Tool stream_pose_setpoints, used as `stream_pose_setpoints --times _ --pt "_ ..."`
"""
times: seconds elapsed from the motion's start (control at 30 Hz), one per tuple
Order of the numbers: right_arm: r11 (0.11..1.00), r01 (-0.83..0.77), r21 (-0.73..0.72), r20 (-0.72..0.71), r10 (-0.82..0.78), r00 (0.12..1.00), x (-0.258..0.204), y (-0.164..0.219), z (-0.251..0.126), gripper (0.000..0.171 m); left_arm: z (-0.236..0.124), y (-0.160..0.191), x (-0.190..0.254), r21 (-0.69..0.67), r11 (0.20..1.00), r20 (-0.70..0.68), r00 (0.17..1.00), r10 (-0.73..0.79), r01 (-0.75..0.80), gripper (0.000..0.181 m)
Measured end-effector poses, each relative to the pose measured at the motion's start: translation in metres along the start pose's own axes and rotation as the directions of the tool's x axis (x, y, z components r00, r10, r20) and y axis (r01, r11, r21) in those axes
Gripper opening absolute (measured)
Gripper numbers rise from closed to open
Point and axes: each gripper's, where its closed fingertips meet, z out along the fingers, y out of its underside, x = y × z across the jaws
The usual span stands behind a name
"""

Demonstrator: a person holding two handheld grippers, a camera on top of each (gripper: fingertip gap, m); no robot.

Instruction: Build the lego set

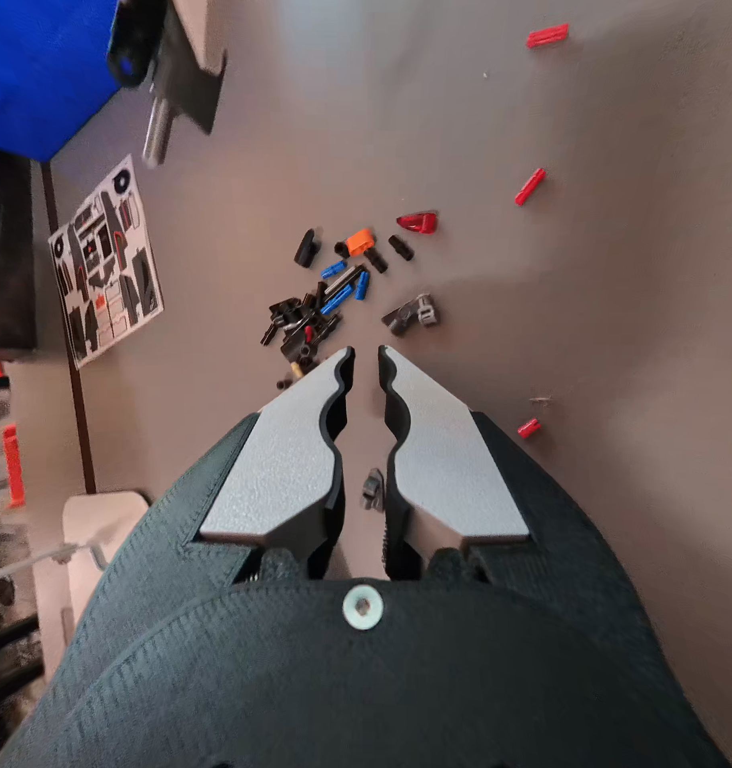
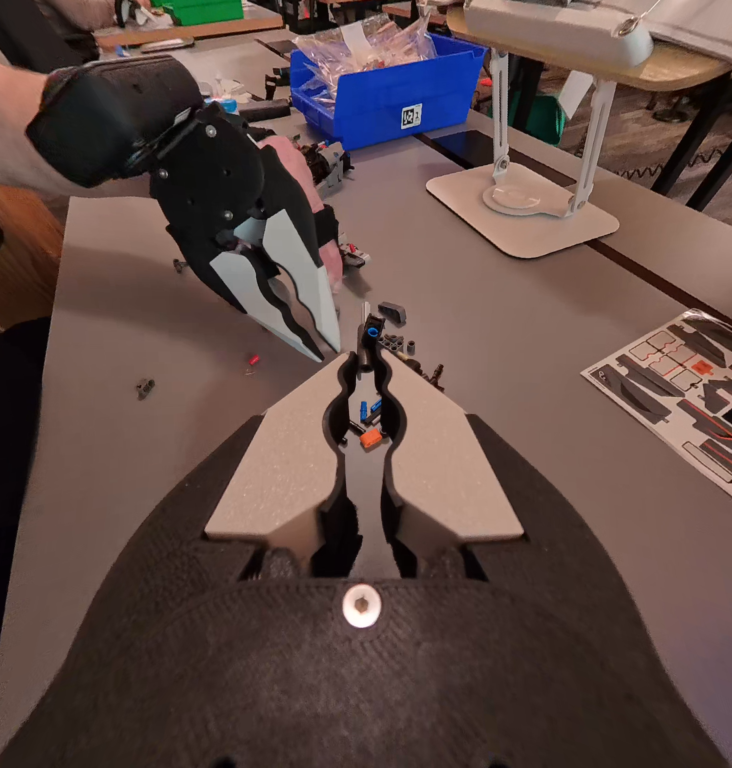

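My right gripper (image 2: 367,354) is shut on a black lego piece (image 2: 366,345) with a blue pin in it, held at the fingertips above a pile of small black and blue lego parts (image 2: 397,345). An orange part (image 2: 371,439) lies on the grey table (image 2: 522,332) under the fingers. My left gripper (image 1: 366,353) is slightly open and empty, pointing down at the same pile (image 1: 314,299), with the orange part (image 1: 360,241) beyond. It shows in the right wrist view (image 2: 327,352), tips close to the held piece.
A sticker sheet (image 2: 688,395) lies at the right. A blue bin (image 2: 381,95) of bags, a white stand (image 2: 522,216) and a part-built grey and black assembly (image 2: 331,166) stand at the back. Red parts (image 1: 530,187) lie scattered, and a small grey part (image 1: 372,488) lies under my left fingers. The left gripper's tips are roughly 11 centimeters from the right gripper's.
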Motion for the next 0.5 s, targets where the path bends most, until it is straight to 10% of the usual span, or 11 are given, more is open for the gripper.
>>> stream_pose_setpoints --times 0.5 --pt "0.999 -0.016 0.034 0.004 0.016 1.0 0.011 0.007 -0.001 0.005 0.009 0.02 -0.028 -0.081 0.992 0.042 0.994 0.099 -0.096 0.013"
